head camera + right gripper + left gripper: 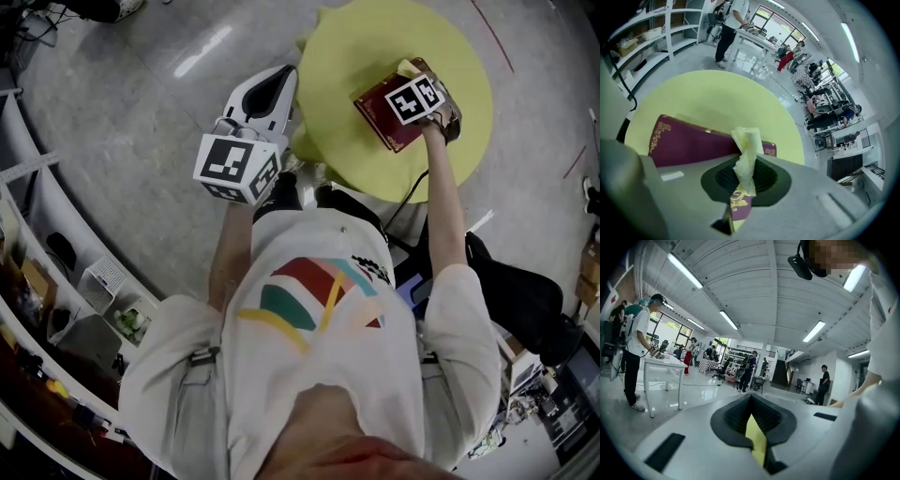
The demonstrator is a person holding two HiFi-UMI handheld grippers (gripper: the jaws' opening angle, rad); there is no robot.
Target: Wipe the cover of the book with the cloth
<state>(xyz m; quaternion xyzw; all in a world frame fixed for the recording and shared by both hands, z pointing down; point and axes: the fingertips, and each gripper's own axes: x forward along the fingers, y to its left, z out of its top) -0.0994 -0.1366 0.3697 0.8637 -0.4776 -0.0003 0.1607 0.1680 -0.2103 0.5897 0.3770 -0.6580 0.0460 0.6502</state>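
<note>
The left tool (274,89) hung just beside the edge of the round yellow desk (347,66), its jaws pressed together with nothing gripped. Farther out, the right tool (747,166) was clamped on a crumpled pale cloth (746,150) over the maroon book (689,143), which lay flat on the desk.
</note>
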